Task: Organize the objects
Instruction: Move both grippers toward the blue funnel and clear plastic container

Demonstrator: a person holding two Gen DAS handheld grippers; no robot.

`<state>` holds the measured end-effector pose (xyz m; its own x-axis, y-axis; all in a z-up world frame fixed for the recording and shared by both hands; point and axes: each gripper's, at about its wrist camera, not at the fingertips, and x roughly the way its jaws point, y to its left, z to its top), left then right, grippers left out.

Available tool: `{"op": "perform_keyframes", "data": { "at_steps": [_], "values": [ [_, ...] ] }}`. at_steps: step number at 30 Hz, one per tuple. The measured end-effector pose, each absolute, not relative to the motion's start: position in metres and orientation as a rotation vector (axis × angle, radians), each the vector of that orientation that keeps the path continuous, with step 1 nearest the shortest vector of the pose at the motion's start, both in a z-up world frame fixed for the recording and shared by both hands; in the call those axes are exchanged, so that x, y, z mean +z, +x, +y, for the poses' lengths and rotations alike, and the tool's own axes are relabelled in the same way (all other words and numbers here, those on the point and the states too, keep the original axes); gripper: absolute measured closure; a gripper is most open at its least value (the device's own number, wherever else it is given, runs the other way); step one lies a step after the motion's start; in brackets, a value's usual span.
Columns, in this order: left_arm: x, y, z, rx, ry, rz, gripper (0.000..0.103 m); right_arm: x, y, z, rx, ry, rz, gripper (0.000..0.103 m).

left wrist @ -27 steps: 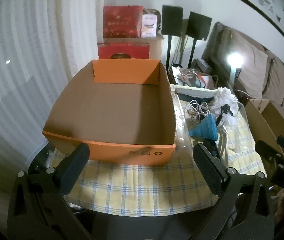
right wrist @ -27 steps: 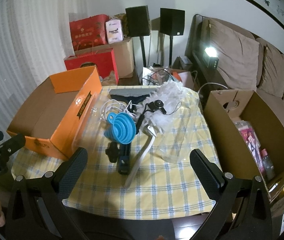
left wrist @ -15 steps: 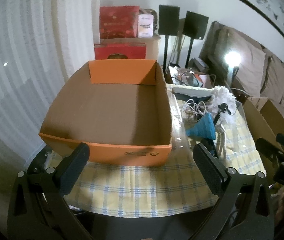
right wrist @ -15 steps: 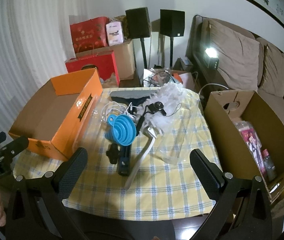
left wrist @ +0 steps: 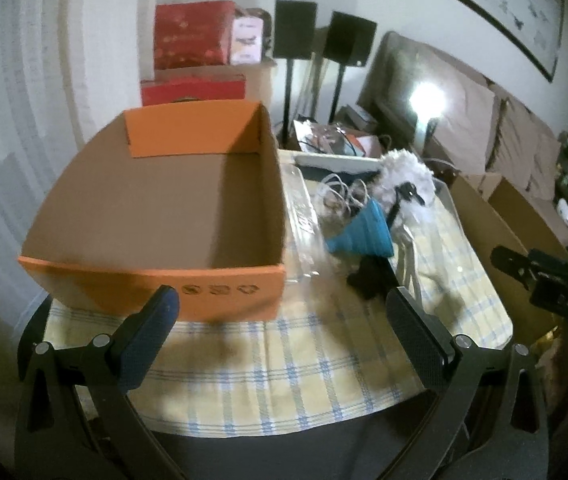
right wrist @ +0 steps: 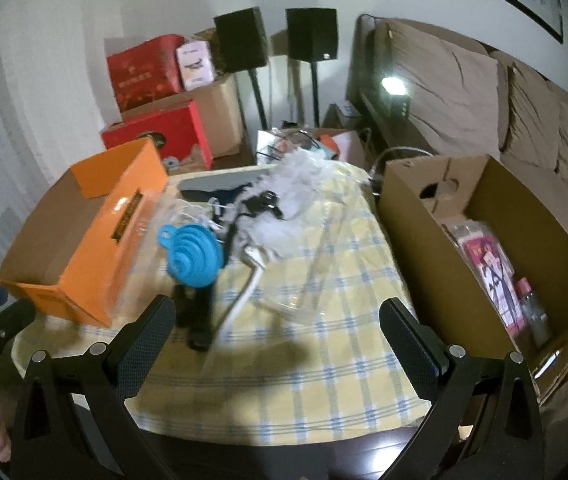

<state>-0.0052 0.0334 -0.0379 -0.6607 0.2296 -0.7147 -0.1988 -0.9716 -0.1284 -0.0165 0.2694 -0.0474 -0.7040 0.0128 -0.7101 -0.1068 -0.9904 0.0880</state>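
The left tool (left wrist: 281,320) hangs wide apart above the counter's (left wrist: 284,364) near edge, holding nothing. An orange box (left wrist: 155,292) sits at the left edge; a blue funnel (left wrist: 364,234) lies just right of it.

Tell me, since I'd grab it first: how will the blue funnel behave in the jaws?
The blue funnel looks like ribbed, collapsible silicone, so it probably squashes. Likely light. Lying on clutter, it may roll.

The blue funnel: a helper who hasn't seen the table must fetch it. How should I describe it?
On the checked tablecloth, look just right of the orange box. The blue funnel lies tipped there, the only bright blue, ringed cone in the pile.
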Motion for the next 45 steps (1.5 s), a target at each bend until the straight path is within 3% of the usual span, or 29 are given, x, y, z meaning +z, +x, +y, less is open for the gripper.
{"op": "perform_keyframes", "data": {
  "at_steps": [18,20,28,39,41,43,45],
  "values": [
    [-0.069,-0.022,0.078,2.512,-1.195,-0.041,0.012,-0.087,-0.033,0.302,2.762,-1.257,0.243,0.012],
    [-0.069,-0.022,0.081,2.495,-1.193,-0.040,0.012,-0.090,-0.039,0.305,2.756,-1.270,0.266,0.015],
    [-0.062,-0.031,0.106,2.444,-1.157,-0.006,0.013,-0.100,-0.062,0.318,2.713,-1.322,0.327,0.045],
    [-0.059,-0.059,0.122,2.435,-1.190,-0.034,0.013,-0.103,-0.070,0.322,2.715,-1.342,0.377,0.045],
    [-0.057,-0.065,0.125,2.437,-1.188,-0.036,0.013,-0.100,-0.070,0.322,2.731,-1.329,0.414,0.040],
    [-0.056,-0.073,0.128,2.455,-1.194,-0.023,0.013,-0.097,-0.070,0.323,2.754,-1.313,0.458,0.024],
    [-0.057,-0.082,0.131,2.472,-1.207,-0.020,0.013,-0.096,-0.073,0.319,2.759,-1.315,0.450,0.023]
  ]
}}
